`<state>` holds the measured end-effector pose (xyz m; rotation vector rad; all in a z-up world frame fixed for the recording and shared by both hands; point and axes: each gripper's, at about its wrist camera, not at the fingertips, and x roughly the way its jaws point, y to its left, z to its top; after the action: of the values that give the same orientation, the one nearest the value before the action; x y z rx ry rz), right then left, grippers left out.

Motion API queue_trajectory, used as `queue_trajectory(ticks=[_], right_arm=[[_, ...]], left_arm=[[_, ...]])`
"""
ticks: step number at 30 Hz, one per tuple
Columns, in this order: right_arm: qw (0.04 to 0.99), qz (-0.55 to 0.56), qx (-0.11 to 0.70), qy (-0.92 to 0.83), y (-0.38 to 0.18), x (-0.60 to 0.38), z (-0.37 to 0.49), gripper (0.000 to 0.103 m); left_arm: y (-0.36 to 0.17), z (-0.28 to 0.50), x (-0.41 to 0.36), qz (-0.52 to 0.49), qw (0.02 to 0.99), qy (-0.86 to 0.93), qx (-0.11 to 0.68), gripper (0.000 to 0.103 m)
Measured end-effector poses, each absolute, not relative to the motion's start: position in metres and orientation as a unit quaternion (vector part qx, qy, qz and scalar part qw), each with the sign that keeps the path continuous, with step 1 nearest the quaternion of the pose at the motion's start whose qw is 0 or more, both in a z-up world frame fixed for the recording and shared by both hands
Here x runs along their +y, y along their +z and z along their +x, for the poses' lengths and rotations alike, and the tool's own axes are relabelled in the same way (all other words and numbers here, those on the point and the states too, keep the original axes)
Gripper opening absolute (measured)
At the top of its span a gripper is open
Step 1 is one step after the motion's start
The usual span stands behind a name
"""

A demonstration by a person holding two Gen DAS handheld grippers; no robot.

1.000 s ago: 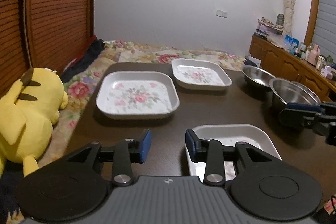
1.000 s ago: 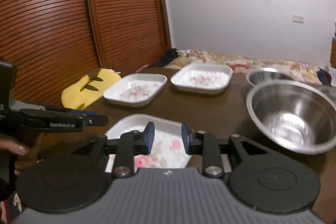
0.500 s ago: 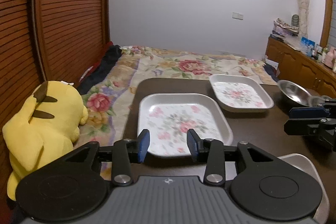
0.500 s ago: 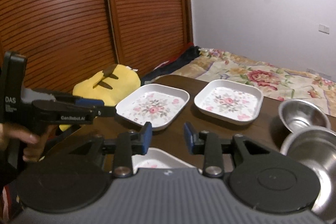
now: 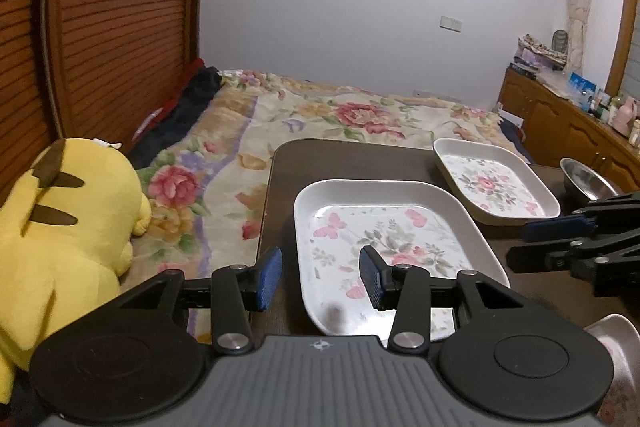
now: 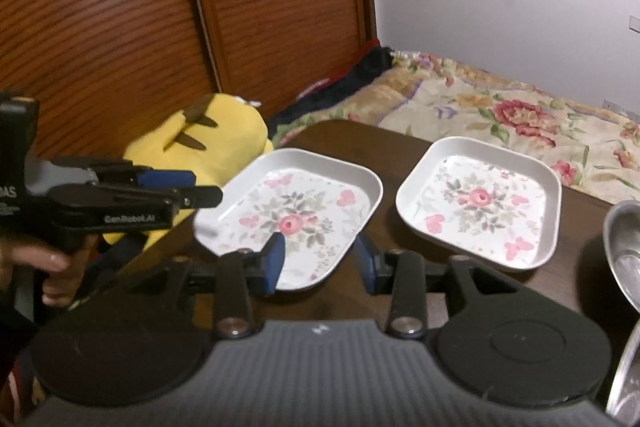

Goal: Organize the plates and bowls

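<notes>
Both grippers have swung toward the near floral plate, left gripper unclenched, right gripper opening, both empty

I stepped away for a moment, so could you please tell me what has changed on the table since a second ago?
Both grippers swung left, from the near plate and steel bowls toward the left floral plate. The left gripper and right gripper are empty, jaws opening. The plates, including the second one, and the bowl stayed put.

"GenRobot.AI" on left hand-held gripper
</notes>
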<state>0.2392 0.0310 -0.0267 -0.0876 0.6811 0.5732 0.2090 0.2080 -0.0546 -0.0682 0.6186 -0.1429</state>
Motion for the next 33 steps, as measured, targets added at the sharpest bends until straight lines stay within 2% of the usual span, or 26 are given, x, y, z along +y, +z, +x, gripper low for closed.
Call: queue_trajectory(ticks=[15,21,24,26,33], right_arm=[[0.887,-0.039,0.377,0.262,-0.046,0.046,0.272,0.040],[0.886,-0.037,0.382,0.261,-0.050,0.049,0.277,0.039],[0.885,-0.036,0.384,0.260,-0.051,0.049,0.278,0.037],[0.885,-0.035,0.386,0.260,-0.052,0.050,0.279,0.030],[0.885,-0.035,0.390,0.253,-0.056,0.050,0.282,0.028]], left_arm=[[-0.067,0.223,0.217,-0.038,0.944,-0.095,0.314,0.044],[-0.069,0.224,0.217,-0.041,0.943,-0.094,0.317,0.033],[-0.071,0.224,0.218,-0.043,0.942,-0.094,0.319,0.030],[-0.072,0.224,0.218,-0.044,0.942,-0.093,0.320,0.029],[-0.073,0.224,0.218,-0.045,0.941,-0.091,0.321,0.027]])
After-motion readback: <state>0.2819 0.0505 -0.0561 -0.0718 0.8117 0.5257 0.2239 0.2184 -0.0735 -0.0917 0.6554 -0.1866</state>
